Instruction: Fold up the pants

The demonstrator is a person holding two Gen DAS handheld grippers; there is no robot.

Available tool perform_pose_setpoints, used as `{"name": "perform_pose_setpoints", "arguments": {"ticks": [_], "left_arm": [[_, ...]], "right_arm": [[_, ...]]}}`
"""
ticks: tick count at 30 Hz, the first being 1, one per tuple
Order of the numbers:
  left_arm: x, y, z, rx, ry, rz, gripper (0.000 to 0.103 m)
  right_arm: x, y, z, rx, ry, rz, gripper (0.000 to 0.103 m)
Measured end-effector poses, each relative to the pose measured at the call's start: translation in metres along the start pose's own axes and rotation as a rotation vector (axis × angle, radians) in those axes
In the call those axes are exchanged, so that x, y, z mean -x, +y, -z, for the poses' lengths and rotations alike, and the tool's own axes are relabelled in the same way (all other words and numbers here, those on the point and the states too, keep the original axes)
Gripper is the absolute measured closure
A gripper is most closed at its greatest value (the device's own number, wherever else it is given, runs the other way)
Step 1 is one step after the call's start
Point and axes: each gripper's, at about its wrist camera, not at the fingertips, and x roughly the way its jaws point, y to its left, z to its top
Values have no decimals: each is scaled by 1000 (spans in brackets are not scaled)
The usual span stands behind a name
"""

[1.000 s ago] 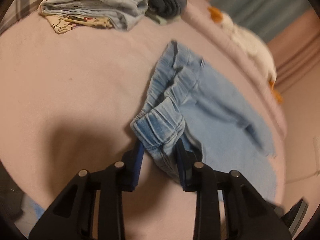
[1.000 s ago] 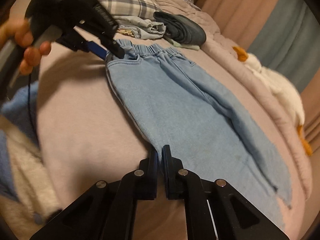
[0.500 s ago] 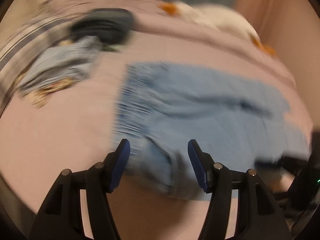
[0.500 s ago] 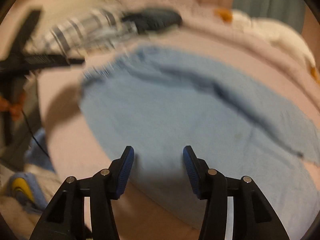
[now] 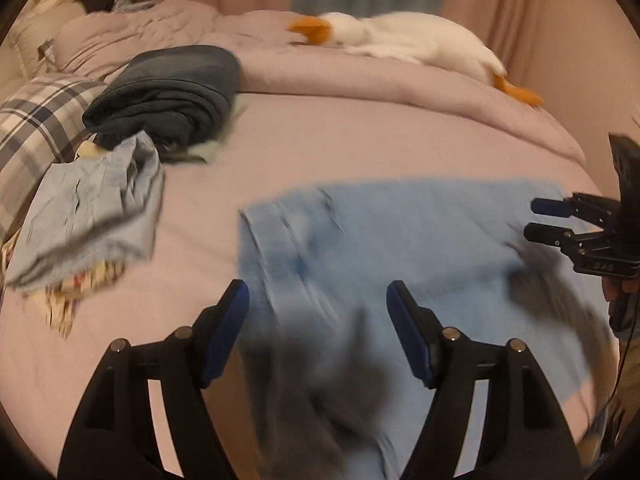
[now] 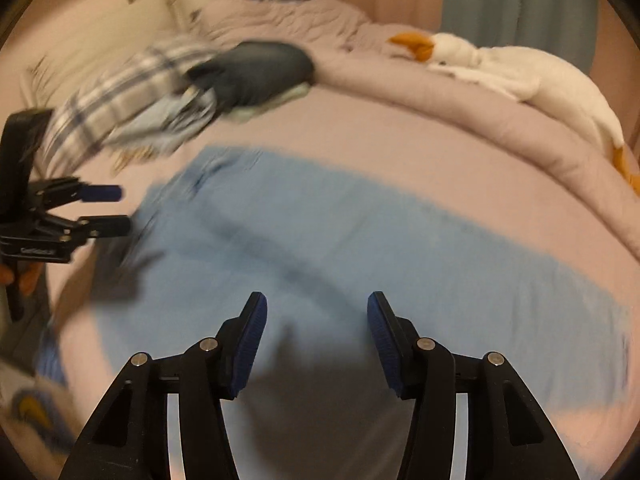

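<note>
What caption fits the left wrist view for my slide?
Left gripper, fingers open, above light-blue pants spread flat on the bed.

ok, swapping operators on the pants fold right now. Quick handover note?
Left tongs: open, nothing held, jaws just been opening, over the waistband end.
Right tongs: open, empty, over the middle of the legs.
Light blue pants: lying flat on the pink bed sheet, legs stacked one on the other, untouched by either tongs.
Done: lengthwise fold, laid out.
Left: probably fold across, hems to waistband, then add to the folded clothes by the plaid pillow.
</note>
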Motion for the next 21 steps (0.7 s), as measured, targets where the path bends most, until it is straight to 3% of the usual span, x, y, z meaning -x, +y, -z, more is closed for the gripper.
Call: {"name": "perform_pose_setpoints", "arguments": {"ticks": [6, 10, 11, 14, 15, 16, 17, 21], "left_arm": [[-65, 43, -43, 71, 98, 38, 33], [-91, 56, -48, 114, 184, 181, 34], [-99, 59, -48, 106, 210, 195, 41], [-97, 58, -48, 69, 225, 209, 57], [-95, 58, -49, 67, 224, 225, 61], [-93, 57, -51, 66, 221, 234, 62], [-90, 53, -50, 51, 215, 224, 64], [-99, 42, -45, 26, 194, 169, 63]], "right_arm": [[-69, -39, -58, 67, 78, 83, 50], [-97, -52, -72, 93, 155, 26, 50], [-106, -56, -74, 13, 222, 30, 50], [-131, -59, -72, 63, 308, -41, 50], [-131, -58, -74, 75, 309, -56, 54], [-130, -58, -77, 45, 330, -49, 66], [-128, -55, -80, 60, 326, -45, 93], [-118, -40, -87, 128, 304, 13, 96]]}}
